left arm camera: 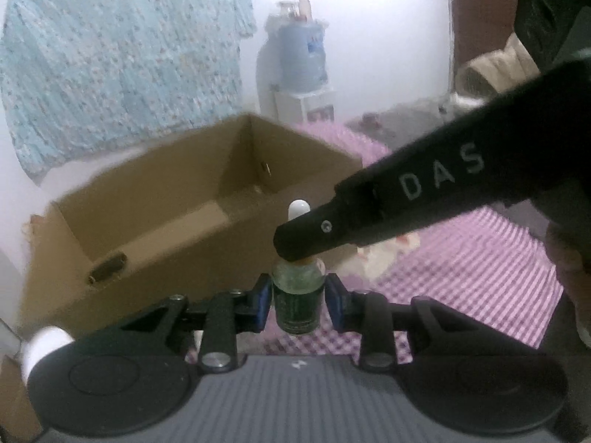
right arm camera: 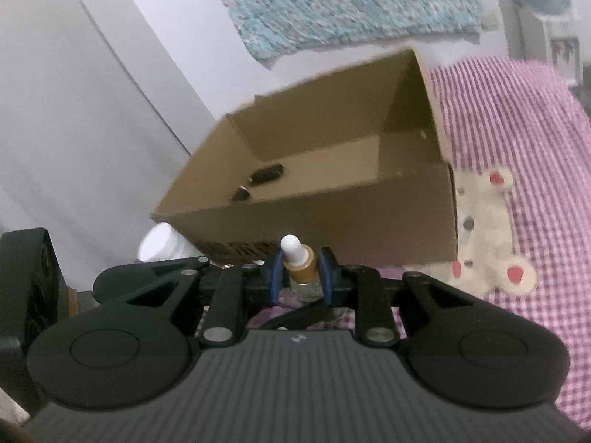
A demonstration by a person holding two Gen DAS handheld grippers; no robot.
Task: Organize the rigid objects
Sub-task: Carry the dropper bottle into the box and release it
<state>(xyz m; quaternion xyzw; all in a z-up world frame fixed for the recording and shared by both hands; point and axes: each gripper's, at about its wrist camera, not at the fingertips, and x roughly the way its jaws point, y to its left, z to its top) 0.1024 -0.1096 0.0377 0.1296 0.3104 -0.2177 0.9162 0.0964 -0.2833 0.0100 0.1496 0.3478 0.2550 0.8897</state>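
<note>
both tongs (left arm camera: 297,302) grip upright dropper bottle (left arm camera: 296,295)

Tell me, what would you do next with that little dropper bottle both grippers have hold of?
Probably open the left gripper. It pinches the dropper bottle's green body while the right gripper is shut on its collar, so the right one alone could carry it into the open cardboard box behind.

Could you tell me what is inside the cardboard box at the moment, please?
In the right wrist view, the box holds two small dark objects on its floor near the left wall; blur hides what they are. The near wall covers the front strip of the floor.
</note>
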